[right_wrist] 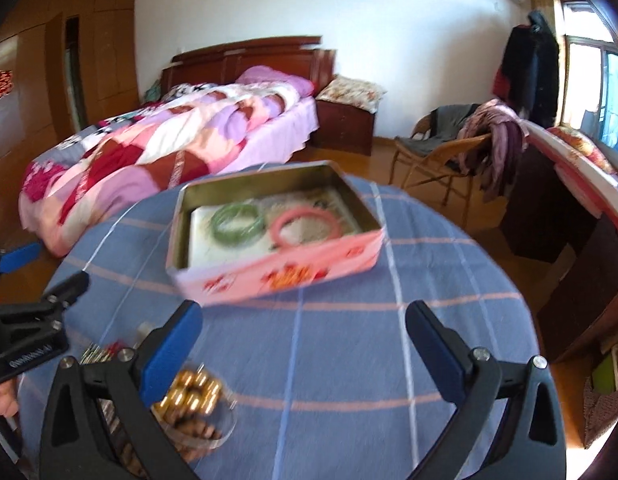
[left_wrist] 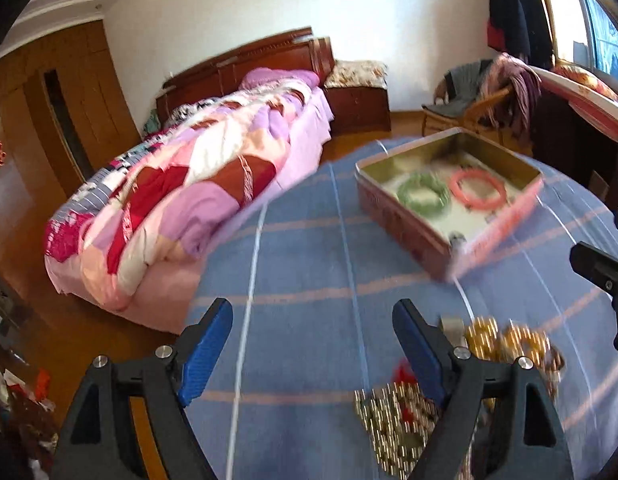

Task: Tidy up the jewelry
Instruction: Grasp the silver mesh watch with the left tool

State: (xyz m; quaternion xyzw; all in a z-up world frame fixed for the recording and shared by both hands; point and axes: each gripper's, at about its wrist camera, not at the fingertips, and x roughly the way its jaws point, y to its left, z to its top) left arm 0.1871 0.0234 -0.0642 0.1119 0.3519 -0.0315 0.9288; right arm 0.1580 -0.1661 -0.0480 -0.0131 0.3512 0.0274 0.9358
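Note:
An open pink tin box (left_wrist: 405, 236) (right_wrist: 277, 268) stands on the round table's blue plaid cloth (left_wrist: 301, 248) (right_wrist: 349, 344). Inside lie a green bangle (left_wrist: 403, 194) (right_wrist: 219, 226) and a pink bangle (left_wrist: 479, 205) (right_wrist: 309, 212). My left gripper (left_wrist: 312, 308) is open over bare cloth, short of the box, with nothing between its fingers. Just to its right are gold bead bracelets (left_wrist: 483, 336) (right_wrist: 193, 394) and a heap of gold chain (left_wrist: 393, 420). My right gripper (right_wrist: 304, 310) is open and empty in front of the box. The views are blurred.
A bed with a patchwork quilt (left_wrist: 181, 184) (right_wrist: 149, 152) lies beyond the table's left edge. A wicker chair with clothes (right_wrist: 449, 148) and a desk (right_wrist: 569, 208) stand to the right. Wooden wardrobes (left_wrist: 61, 100) line the left wall.

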